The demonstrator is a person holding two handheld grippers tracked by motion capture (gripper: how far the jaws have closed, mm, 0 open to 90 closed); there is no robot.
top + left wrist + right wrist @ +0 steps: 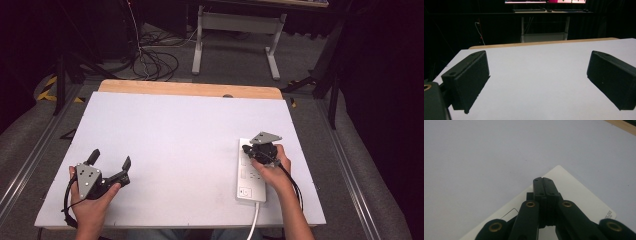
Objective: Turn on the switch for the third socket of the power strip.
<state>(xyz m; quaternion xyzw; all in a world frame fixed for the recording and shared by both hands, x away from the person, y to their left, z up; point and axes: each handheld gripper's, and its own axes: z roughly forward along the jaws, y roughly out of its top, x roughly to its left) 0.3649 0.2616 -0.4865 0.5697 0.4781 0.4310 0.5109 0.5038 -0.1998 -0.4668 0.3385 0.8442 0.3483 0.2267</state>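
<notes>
On the worktop (165, 130): right gripper (248, 150) clamped shut atop power strip (246, 185), likely to skid it; left gripper (110, 160) agape.

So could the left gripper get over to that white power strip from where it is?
Probably yes: the left gripper is open, with bare table between it and the power strip, though the right gripper already sits shut over its far end.
</notes>
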